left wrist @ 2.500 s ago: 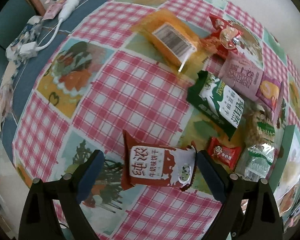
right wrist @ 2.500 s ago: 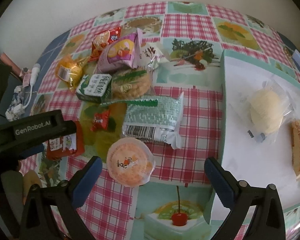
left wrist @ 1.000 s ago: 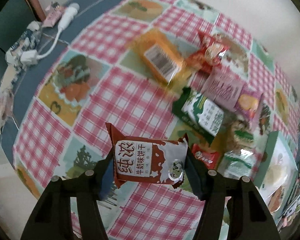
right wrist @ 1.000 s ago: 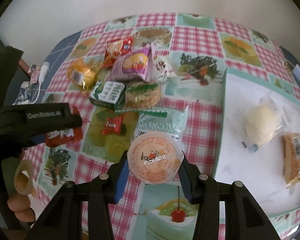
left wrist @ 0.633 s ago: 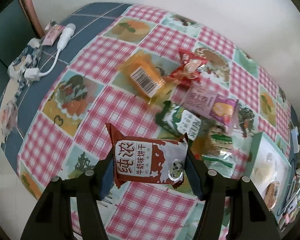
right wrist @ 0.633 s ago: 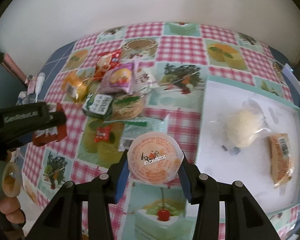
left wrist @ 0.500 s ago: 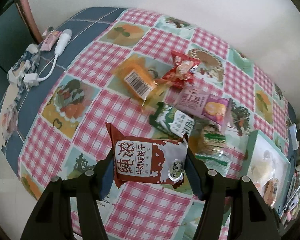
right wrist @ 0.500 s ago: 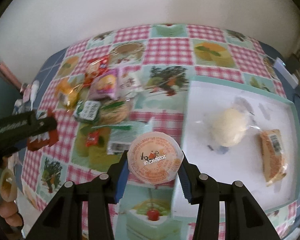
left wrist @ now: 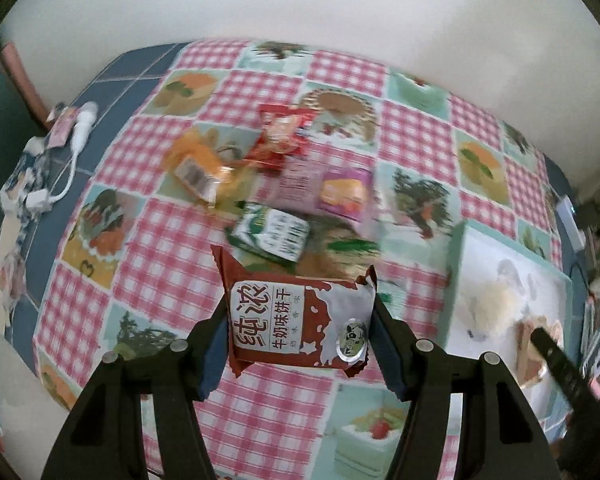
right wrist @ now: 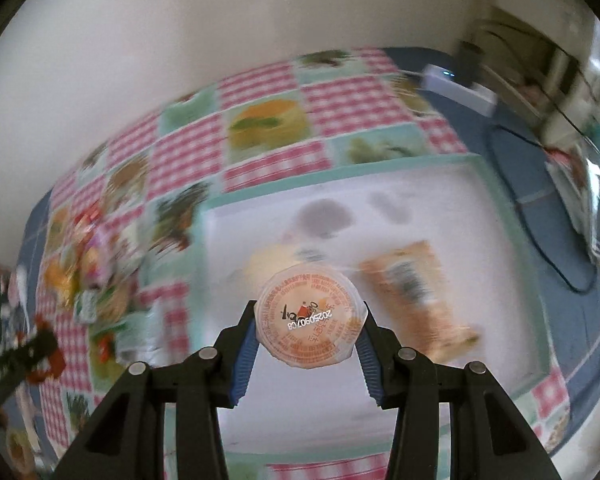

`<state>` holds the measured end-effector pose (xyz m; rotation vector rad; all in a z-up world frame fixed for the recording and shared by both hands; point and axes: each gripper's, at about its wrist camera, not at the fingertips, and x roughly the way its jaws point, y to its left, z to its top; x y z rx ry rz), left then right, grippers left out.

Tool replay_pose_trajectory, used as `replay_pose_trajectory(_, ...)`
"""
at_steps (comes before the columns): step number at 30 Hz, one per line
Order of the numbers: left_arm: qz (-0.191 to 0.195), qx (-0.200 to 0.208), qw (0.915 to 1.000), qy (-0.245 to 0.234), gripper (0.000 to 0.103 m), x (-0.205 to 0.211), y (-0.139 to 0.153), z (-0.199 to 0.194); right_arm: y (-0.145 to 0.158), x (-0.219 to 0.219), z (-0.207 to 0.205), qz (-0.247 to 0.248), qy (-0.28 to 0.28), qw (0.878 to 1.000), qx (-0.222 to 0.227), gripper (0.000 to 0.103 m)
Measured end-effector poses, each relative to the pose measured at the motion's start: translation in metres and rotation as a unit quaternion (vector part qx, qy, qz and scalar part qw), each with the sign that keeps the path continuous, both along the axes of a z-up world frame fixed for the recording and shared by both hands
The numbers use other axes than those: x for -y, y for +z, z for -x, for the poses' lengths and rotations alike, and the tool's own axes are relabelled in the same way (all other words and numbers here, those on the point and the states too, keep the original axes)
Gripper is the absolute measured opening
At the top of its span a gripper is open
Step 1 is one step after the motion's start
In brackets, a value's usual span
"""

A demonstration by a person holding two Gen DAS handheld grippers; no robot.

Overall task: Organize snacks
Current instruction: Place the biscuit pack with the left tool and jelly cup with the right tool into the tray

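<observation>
My left gripper (left wrist: 298,330) is shut on a brown and white biscuit packet (left wrist: 296,324), held above the checked tablecloth. A pile of snacks lies beyond it: a green packet (left wrist: 274,234), a purple packet (left wrist: 328,192), a red packet (left wrist: 282,138) and an orange packet (left wrist: 198,166). My right gripper (right wrist: 308,326) is shut on a round orange jelly cup (right wrist: 310,326) and hangs over the white tray (right wrist: 380,392). In the tray lie a pale round bun (right wrist: 266,262), partly hidden by the cup, and an orange wrapped cake (right wrist: 416,300).
The tray (left wrist: 458,240) with its green rim lies at the right in the left wrist view. A white cable and adapter (left wrist: 74,136) lie at the table's left edge. A white power strip (right wrist: 458,88) and black cable (right wrist: 540,240) lie right of the tray. A wall stands behind the table.
Both grippers have risen and swung to the right with their loads. The jelly cup has gone from beside the snack pile to over the tray. The biscuit packet has moved toward the tray.
</observation>
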<state>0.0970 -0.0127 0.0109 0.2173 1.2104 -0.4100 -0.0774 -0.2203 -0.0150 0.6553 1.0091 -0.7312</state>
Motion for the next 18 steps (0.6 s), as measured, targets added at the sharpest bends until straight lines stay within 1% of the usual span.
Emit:
replay_pose_trajectory(5,0.003,-0.005,0.9984,-0.055,0.065,0.031,0.000,0.029,-0.004,0.033,0.032,-0.003,-0.061,0.998,-0.009,0.048)
replay_pose_trajectory(9,-0.005,-0.006,0.9944,-0.106,0.065,0.058,-0.003,0.056,-0.015,0.060,0.063,-0.026,-0.111,0.993,-0.015,0.048)
replay_pose_trajectory(13,-0.007,-0.013,0.9885,-0.150,0.065,0.083,-0.008,0.083,-0.025,0.077,0.084,-0.042,-0.140,0.989,-0.021,0.048)
replay_pose_trajectory(18,-0.012,-0.019,0.9818,-0.189,0.065,0.106,-0.016,0.111,-0.034,0.089,0.102,-0.053,-0.160,0.985,-0.032,0.048)
